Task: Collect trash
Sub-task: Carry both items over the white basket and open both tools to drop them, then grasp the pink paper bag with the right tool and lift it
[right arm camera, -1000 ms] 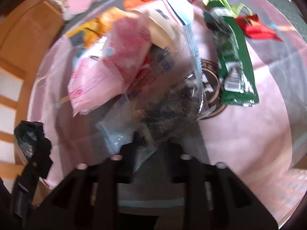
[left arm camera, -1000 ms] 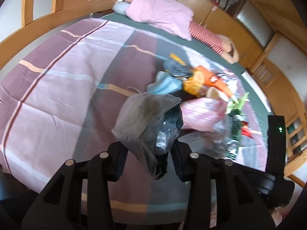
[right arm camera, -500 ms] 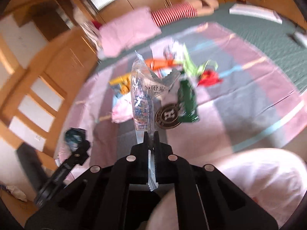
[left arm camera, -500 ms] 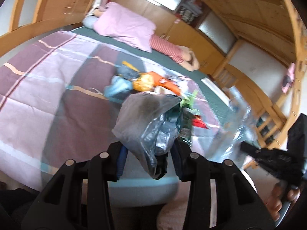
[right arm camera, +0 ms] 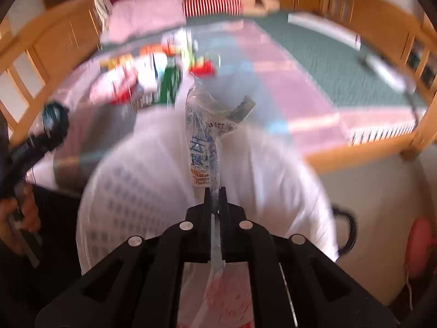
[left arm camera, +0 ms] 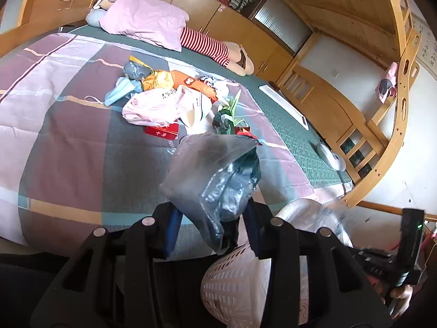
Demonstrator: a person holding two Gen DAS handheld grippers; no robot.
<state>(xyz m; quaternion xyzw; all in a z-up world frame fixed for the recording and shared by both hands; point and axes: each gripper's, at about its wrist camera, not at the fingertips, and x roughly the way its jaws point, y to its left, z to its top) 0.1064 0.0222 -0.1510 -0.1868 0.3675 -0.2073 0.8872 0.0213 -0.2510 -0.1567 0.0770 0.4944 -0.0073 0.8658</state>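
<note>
My left gripper [left arm camera: 211, 220] is shut on a crumpled grey plastic bag [left arm camera: 210, 180] and holds it above the bed's near edge. My right gripper [right arm camera: 215, 198] is shut on a clear printed wrapper [right arm camera: 203, 136] and holds it over a white perforated basket [right arm camera: 131, 191], which also shows in the left wrist view [left arm camera: 235, 287]. A heap of trash lies on the bed: a pink bag [left arm camera: 155, 105], a red box [left arm camera: 162, 131], an orange packet [left arm camera: 191, 82], a green wrapper [left arm camera: 224, 120].
The bed has a purple striped cover [left arm camera: 68, 114] and a pink pillow [left arm camera: 144, 22] at its head. Wooden bed rails and a ladder [left arm camera: 393, 114] stand to the right. The right gripper's handle [left arm camera: 409, 248] shows at lower right in the left wrist view.
Both grippers have pulled back from the bed with their loads. The right gripper has carried the clear wrapper from above the trash heap to over the white basket.
</note>
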